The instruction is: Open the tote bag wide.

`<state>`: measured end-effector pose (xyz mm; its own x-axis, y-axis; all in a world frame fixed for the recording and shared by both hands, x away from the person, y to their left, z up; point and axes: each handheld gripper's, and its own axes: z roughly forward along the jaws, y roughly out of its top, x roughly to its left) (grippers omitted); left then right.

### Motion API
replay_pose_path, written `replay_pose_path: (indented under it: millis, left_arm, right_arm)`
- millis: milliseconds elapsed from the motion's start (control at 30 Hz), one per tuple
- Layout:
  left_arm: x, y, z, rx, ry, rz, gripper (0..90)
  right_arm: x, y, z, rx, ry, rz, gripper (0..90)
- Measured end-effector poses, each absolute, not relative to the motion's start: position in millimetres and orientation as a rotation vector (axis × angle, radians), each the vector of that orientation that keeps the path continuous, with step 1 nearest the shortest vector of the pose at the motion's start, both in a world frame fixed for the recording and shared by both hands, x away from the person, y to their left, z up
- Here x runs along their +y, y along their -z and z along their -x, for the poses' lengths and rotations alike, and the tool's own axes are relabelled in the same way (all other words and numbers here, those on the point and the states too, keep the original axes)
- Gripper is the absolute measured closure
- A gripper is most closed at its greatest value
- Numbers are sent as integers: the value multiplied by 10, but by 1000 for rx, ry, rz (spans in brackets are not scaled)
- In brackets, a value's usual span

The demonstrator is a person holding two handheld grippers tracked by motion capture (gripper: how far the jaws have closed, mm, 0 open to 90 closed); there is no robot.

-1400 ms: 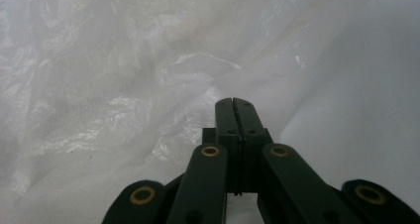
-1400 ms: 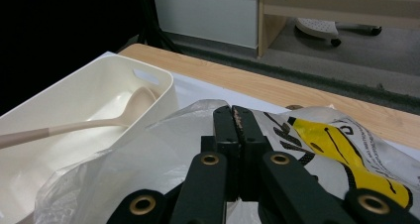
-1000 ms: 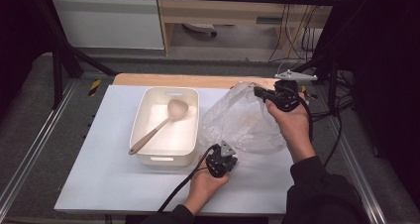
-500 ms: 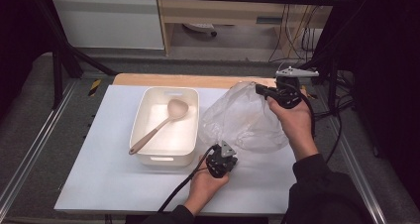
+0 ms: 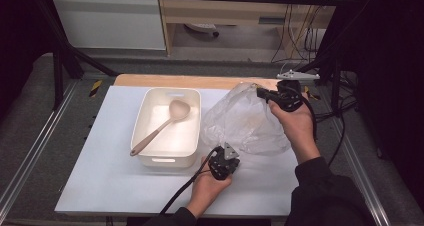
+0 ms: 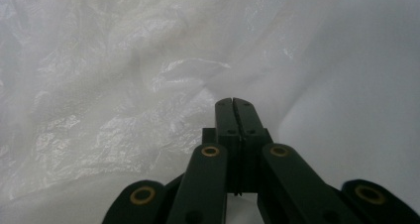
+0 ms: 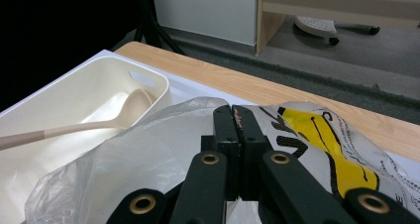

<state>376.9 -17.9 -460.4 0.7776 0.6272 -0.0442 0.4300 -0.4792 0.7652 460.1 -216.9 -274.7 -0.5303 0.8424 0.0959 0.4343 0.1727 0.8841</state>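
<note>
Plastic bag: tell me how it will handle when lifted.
The plastic bag looks thin and crinkled, so it will probably flop and sag. It seems light, likely drifting or sliding on the smooth table. The left gripper and right gripper probably need firm pinches.

Dim surroundings, evenly lit table, soft close-up focus.

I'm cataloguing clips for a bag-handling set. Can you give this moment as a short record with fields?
surface: white table
held item: clear plastic bag, puffed up
left claw: shut on the bag's near edge
right claw: shut on the bag's far edge
beside bag: cream tub
in tub: beige ladle
</note>
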Motion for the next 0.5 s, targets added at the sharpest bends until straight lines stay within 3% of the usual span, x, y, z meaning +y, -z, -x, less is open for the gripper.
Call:
replay_pose_path:
  millis: [233,500]
  left_arm:
    - [-172,4569,-3720,779,-326,-2133,900]
    - [-69,4275,-3536,744,-282,-2068,900]
  right_arm:
    - [-2153,2757,-4587,2041,-1318,-1201,900]
    - [-2146,2824,-4562,2052,-1322,-1205,900]
